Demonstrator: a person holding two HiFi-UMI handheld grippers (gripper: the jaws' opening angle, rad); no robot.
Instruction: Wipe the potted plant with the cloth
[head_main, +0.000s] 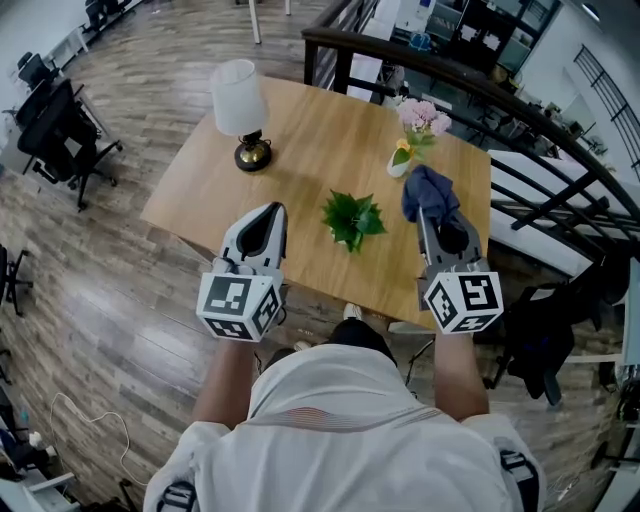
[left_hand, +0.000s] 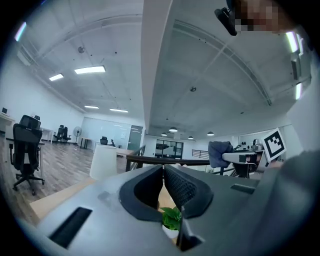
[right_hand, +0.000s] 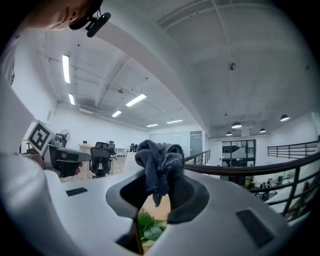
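Note:
A small green potted plant (head_main: 352, 219) stands near the middle of the wooden table (head_main: 200, 190). High above the table's near edge, to the plant's left, hangs my left gripper (head_main: 272, 212), shut with nothing between its pads; the left gripper view shows the plant (left_hand: 172, 219) below the jaws. My right gripper (head_main: 430, 215) is held to the plant's right, shut on a dark blue cloth (head_main: 428, 192). The bunched cloth (right_hand: 159, 166) sticks up out of the jaws in the right gripper view, with the plant (right_hand: 150, 230) showing underneath.
A white-shaded lamp (head_main: 241, 110) with a brass base stands at the table's back left. A small vase of pink flowers (head_main: 413, 135) is at the back right. A dark railing (head_main: 520, 120) runs behind the table. Office chairs (head_main: 60, 130) stand on the wooden floor to the left.

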